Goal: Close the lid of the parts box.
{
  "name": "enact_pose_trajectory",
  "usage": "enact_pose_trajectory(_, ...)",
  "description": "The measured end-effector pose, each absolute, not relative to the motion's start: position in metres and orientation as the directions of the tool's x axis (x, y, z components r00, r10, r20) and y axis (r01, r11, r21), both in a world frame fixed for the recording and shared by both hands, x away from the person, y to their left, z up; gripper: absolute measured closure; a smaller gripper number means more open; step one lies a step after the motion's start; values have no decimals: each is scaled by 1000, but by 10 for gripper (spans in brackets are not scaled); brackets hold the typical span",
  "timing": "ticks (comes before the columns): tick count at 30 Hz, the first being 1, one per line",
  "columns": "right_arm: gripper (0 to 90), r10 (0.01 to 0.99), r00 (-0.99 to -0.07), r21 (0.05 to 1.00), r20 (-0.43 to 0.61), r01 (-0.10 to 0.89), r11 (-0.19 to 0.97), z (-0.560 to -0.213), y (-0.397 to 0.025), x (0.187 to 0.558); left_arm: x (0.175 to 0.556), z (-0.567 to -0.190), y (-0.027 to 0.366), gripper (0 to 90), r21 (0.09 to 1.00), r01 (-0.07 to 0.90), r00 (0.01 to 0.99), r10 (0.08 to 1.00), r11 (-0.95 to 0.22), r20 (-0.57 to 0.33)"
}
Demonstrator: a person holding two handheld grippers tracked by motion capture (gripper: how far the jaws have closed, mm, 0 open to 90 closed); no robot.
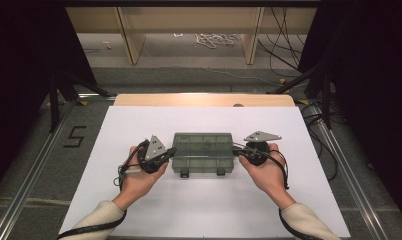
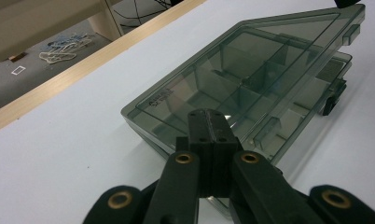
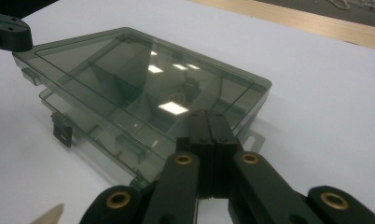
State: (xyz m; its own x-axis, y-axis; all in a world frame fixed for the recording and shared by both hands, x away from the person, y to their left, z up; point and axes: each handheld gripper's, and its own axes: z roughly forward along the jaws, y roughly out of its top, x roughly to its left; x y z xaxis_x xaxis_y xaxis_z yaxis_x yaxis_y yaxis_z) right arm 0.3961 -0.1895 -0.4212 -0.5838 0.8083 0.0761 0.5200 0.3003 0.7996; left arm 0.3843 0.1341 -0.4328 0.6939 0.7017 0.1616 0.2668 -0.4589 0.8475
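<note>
One compartment box [image 1: 203,152], two latches [image 1: 183,173], two tongs: left tongs [image 1: 170,151], right tongs [image 1: 237,149].

Compartment box [image 1: 203,151] mid-table [image 1: 139,215], left tool [image 1: 170,152] at its left end, right tool [image 1: 235,150] at its right

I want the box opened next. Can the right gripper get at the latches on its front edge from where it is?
Probably yes. The right gripper, jaws shut, sits at the box's right end, and the latches on the near edge have bare white table before them, so nothing blocks a short swing round.
</note>
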Motion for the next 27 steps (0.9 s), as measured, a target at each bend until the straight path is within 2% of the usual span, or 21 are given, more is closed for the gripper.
enact_pose_trajectory(27,900,804,-586,765,97,560,317,-428,-186,392,381,-441,131,897,833,279,704,692,-477,160)
